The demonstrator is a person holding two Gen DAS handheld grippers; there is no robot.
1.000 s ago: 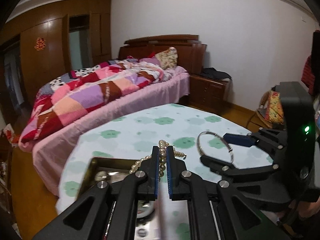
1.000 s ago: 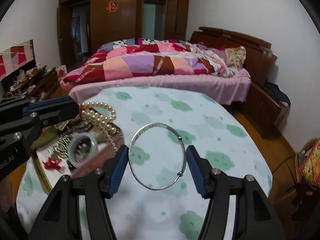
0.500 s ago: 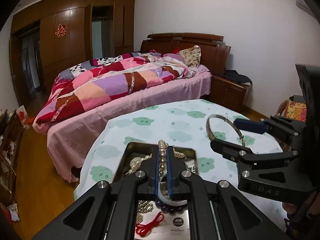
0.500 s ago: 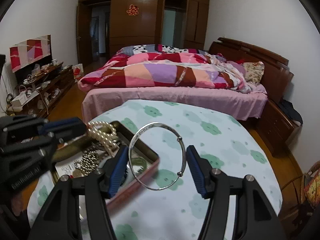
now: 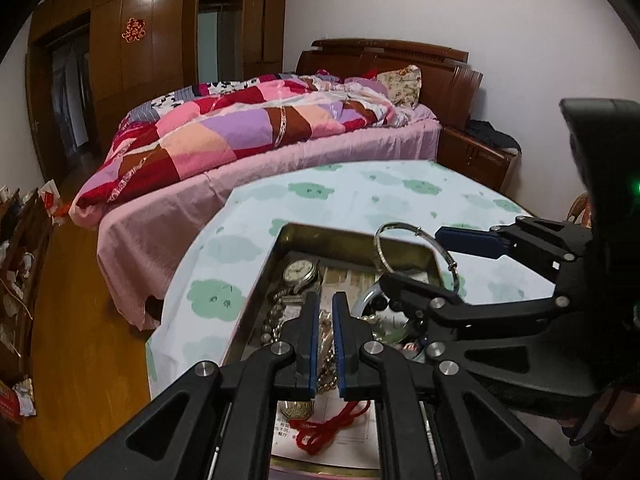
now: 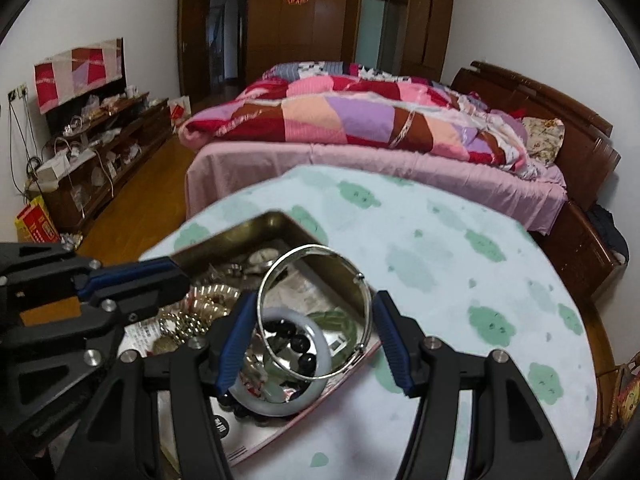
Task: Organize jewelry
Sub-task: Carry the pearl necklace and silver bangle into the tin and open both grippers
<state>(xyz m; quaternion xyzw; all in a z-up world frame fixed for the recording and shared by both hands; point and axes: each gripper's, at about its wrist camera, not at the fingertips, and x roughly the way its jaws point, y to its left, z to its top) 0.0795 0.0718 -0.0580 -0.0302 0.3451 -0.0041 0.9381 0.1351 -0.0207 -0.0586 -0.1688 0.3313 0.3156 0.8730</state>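
A silver bangle [image 6: 314, 312] sits clamped between the blue pads of the right gripper [image 6: 314, 334], low in the middle of the right wrist view, held above the open metal tin [image 6: 280, 220]. In the tin lie a pale jade bangle [image 6: 280, 360], dark beads [image 6: 296, 342] and a wristwatch [image 5: 300, 272]. The left gripper [image 5: 325, 340], bottom centre of its own view, is clenched on a strand of pearls [image 5: 326, 376] over the tin. The tin rests on a table with a green-flowered cloth [image 6: 460, 260]; a bed [image 6: 380, 160] fills the upper frame.
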